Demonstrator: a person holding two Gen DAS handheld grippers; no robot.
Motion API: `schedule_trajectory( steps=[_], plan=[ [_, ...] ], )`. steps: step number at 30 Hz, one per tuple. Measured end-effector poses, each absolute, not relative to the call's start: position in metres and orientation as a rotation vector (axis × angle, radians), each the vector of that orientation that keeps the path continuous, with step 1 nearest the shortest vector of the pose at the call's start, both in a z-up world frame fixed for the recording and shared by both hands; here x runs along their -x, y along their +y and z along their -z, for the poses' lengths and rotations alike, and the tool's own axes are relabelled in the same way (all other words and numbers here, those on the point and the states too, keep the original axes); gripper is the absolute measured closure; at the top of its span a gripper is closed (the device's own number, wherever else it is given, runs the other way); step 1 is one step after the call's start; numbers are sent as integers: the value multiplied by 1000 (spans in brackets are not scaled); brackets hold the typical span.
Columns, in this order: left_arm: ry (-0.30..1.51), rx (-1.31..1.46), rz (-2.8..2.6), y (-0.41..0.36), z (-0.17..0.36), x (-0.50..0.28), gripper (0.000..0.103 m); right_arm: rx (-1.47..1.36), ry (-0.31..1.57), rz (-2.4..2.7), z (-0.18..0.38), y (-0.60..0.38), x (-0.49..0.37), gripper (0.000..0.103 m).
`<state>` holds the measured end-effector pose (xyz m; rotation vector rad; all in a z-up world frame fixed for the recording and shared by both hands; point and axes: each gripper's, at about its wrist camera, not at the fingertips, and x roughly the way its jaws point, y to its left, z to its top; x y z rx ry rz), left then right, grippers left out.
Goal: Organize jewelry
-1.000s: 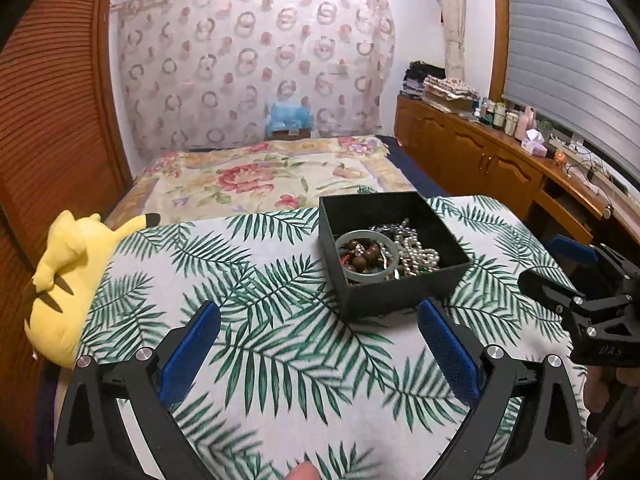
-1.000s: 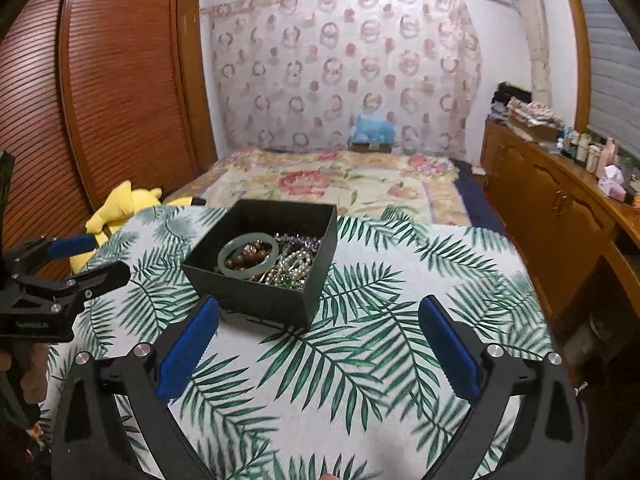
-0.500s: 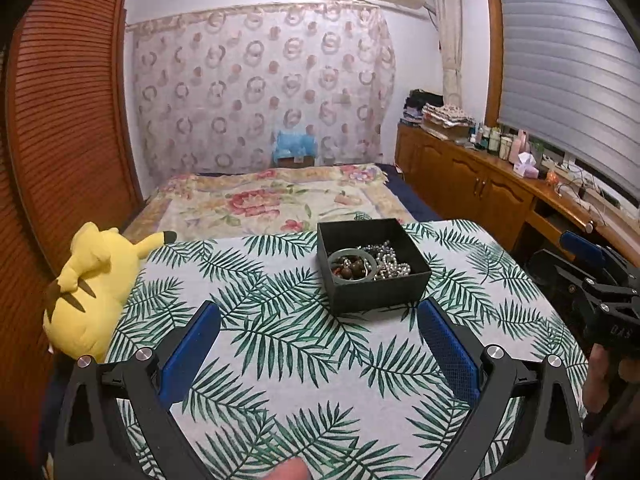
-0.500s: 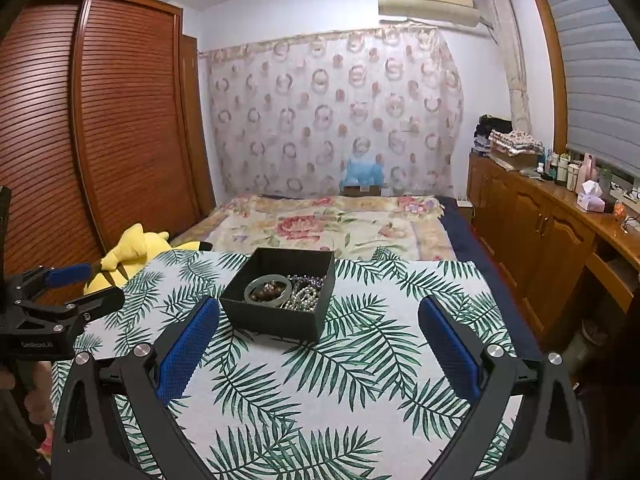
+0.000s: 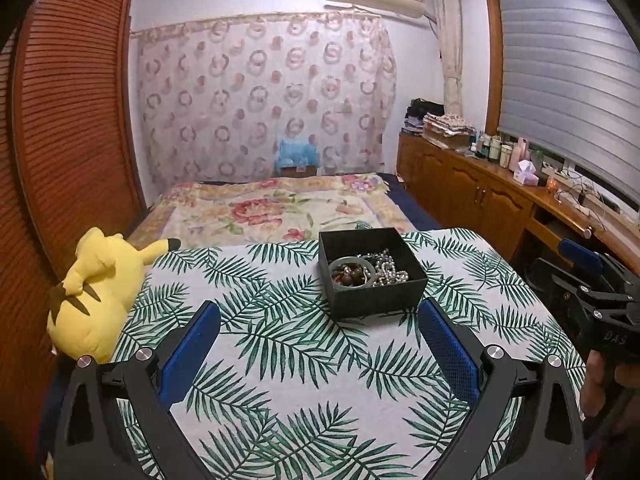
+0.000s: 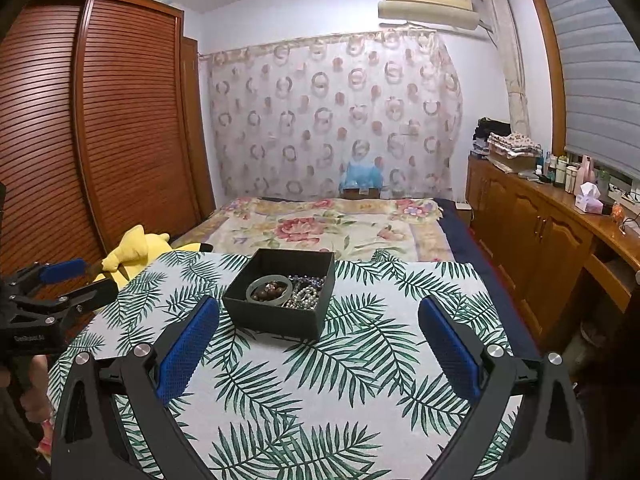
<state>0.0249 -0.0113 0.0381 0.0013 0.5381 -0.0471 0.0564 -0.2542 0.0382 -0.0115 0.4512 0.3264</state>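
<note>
You've got both tools hovering over the table covered with the white cloth printed with green palm leaves (image 5: 280,344), and neither one is touching anything. Your left gripper (image 5: 319,350) has its 2 blue-padded fingers spread wide with nothing between them, just cloth showing in the gap. Same deal with your right gripper (image 6: 319,350): jaws wide apart, empty.

The square black open-top jewelry box (image 5: 374,298) sits on the cloth toward the far side of the table, ahead of both grippers and well clear of the fingertips. From the left wrist view it's a bit right of centre; from the right wrist view (image 6: 280,318) it's a bit left of centre, so it's roughly between your 2 tools.

Inside the box there's a pale green jade-looking bangle (image 5: 352,274) lying flat on the left half, with a bracelet of dark brown round beads (image 5: 349,276) sitting inside its ring. Next to that on the right is a tangled heap of white pearl strands (image 5: 390,272), and behind the heap something silvery and darker beaded, too small to tell what it is.

Off the table's left edge a yellow plush toy with black-tipped ears (image 5: 94,300) is lying on its side. Each camera also catches the other gripper at the frame edge, held in your hand (image 5: 600,384).
</note>
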Motion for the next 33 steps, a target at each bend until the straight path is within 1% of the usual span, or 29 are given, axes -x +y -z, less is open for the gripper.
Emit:
schedule_trajectory(
  steps=[33],
  plan=[
    [536,5,50,-12,-36,-22,8,11,453,-323,-39,-255,-57,3]
  ],
)
